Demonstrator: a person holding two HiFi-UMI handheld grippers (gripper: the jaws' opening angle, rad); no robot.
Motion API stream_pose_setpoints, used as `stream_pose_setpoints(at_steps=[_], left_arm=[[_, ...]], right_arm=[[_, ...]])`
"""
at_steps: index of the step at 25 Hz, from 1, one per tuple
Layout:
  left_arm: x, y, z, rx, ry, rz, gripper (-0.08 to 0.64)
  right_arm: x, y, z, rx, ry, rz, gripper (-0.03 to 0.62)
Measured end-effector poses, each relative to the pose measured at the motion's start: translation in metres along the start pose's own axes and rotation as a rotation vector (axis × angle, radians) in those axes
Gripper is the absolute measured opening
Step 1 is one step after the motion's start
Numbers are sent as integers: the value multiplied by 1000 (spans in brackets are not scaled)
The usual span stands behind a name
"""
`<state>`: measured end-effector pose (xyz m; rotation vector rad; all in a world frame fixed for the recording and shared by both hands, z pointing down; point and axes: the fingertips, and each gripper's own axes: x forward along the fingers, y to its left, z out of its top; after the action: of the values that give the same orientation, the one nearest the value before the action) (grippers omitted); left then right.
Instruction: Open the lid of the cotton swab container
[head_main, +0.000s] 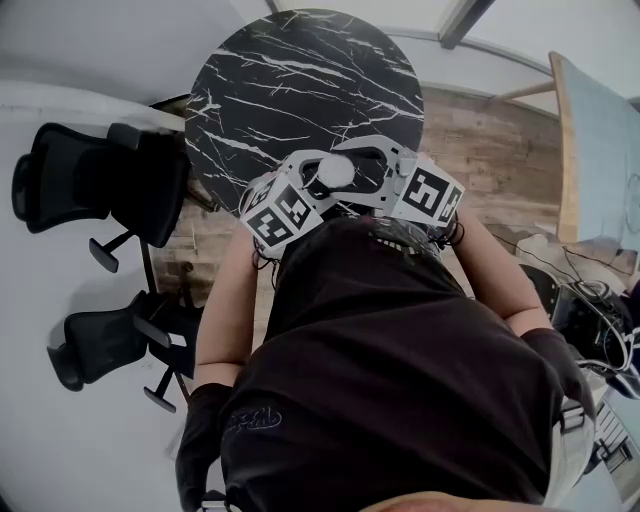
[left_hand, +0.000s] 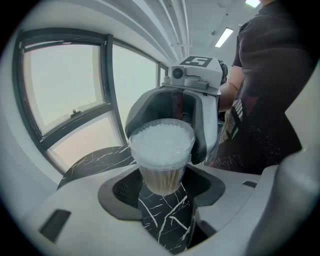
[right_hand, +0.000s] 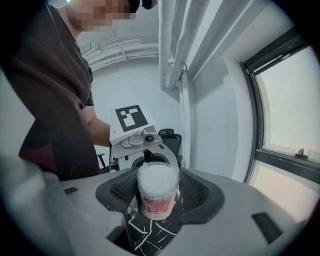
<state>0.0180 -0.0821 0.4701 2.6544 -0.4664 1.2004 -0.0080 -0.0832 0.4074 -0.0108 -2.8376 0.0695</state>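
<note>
The cotton swab container (head_main: 335, 172) is a clear round tub packed with white-tipped swabs, with a red label (right_hand: 156, 200) low on its side. It is held upright in the air above the black marble table (head_main: 300, 80). My left gripper (left_hand: 162, 186) is shut on the tub's lower body. From the opposite side my right gripper (right_hand: 157, 192) is shut on the same tub, its dark jaws hugging the upper rim in the left gripper view. The clear lid (left_hand: 161, 142) appears to sit on top. In the head view the two grippers meet round the tub in front of my chest.
Black office chairs (head_main: 90, 175) (head_main: 110, 340) stand left of the round table. Wooden floor (head_main: 480, 150) lies to the right, with a pale desk (head_main: 600, 150) and cables beyond. A window (left_hand: 65, 90) fills the wall behind.
</note>
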Motion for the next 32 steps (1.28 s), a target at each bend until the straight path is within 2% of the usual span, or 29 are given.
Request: stream_pose_setpoints(at_steps=[5, 12, 28, 32], left_arm=[[5, 0, -1, 27, 12, 4, 252], [8, -2, -1, 33, 22, -32, 254], [10, -3, 11, 54, -7, -50, 256], [10, -4, 10, 65, 7, -55, 256]], right_arm=[[0, 0, -1, 41, -9, 23, 262], [-5, -1, -4, 53, -19, 21, 265], [-16, -6, 11, 15, -58, -22, 267], [-18, -7, 21, 13, -79, -25, 267]])
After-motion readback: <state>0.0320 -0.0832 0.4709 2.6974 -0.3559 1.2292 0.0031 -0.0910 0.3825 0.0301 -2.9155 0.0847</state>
